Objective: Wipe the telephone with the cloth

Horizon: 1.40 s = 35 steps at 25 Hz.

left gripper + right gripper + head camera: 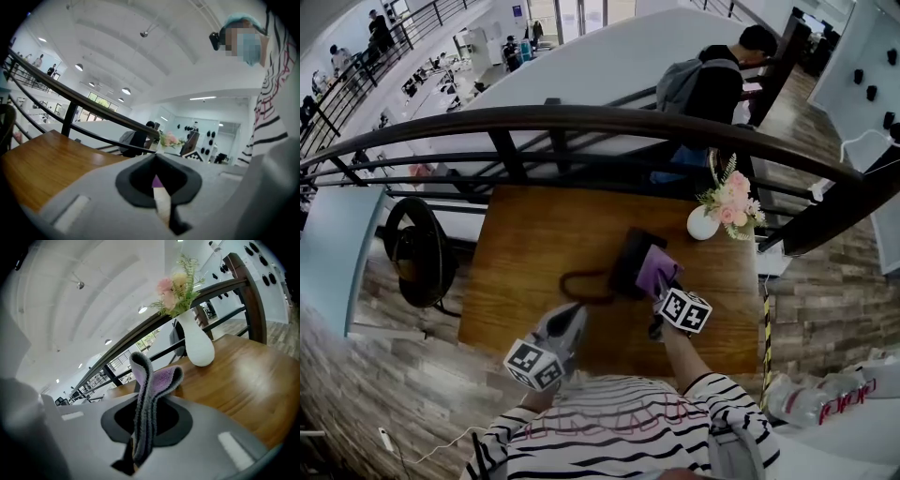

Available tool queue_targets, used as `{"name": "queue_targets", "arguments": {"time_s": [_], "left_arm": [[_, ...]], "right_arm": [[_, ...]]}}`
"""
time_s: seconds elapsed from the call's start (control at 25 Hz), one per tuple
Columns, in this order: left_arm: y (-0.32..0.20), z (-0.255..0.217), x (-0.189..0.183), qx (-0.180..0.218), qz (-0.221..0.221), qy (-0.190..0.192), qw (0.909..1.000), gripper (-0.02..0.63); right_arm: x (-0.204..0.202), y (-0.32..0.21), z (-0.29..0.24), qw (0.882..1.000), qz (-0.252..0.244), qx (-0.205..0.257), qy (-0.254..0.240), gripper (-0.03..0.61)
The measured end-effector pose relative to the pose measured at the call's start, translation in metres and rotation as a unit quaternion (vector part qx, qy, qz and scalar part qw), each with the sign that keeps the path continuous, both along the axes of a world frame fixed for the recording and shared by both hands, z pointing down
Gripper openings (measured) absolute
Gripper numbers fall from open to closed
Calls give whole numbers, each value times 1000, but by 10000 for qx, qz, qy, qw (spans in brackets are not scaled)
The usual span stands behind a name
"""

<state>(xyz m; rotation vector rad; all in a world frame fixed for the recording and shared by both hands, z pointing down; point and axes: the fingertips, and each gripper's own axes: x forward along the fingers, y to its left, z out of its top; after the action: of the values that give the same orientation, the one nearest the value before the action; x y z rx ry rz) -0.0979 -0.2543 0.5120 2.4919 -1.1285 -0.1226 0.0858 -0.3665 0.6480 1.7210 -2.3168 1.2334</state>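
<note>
The black telephone [630,261] lies on the wooden table [525,244], its dark cord [581,279] looping to the left. A purple cloth [656,270] rests over the telephone's right side. My right gripper [663,287] is shut on that cloth, which folds up out of the jaws as a grey-edged purple strip [143,394] in the right gripper view [137,446]. My left gripper [573,315] hovers near the table's front, just left of the cord, holding nothing. In the left gripper view its jaws [161,201] stand shut. The telephone is hidden in both gripper views.
A white vase of pink flowers [705,223] stands at the table's far right corner, close to the telephone [198,341]. A dark railing [581,122] runs behind the table. A black chair [417,248] sits to the left. A person with a backpack [712,80] stands beyond the railing.
</note>
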Motion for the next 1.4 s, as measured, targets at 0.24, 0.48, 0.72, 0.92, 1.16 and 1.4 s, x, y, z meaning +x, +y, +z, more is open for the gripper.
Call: {"name": "queue_targets", "arguments": {"time_s": [0.24,0.48,0.72,0.92,1.16,1.4], "left_arm": [[9,1,-26,-4,-425,8,9991,0],[23,1,-53,-50,-906,-25,9959,0],[32,0,-67,-101,-1098,-54,9939,0],[29,-1,-63,-79,-948,-41,9955,0],[20,-1,-43,-50,-563,-25,9984,0],[13,0,-17,-41,-143,-16,9999,0]], "right_arm": [[-65,-9,-10,9969,-749,164,-189,35],[-118,-11,-1,9917,-1266,85,-217,35],[-125,-5,23,9914,-1297,-184,18,35],[-97,3,34,9939,-1043,-321,141,35],[-48,16,43,9971,-576,-417,283,35],[-6,29,46,9985,-121,-455,262,35]]}}
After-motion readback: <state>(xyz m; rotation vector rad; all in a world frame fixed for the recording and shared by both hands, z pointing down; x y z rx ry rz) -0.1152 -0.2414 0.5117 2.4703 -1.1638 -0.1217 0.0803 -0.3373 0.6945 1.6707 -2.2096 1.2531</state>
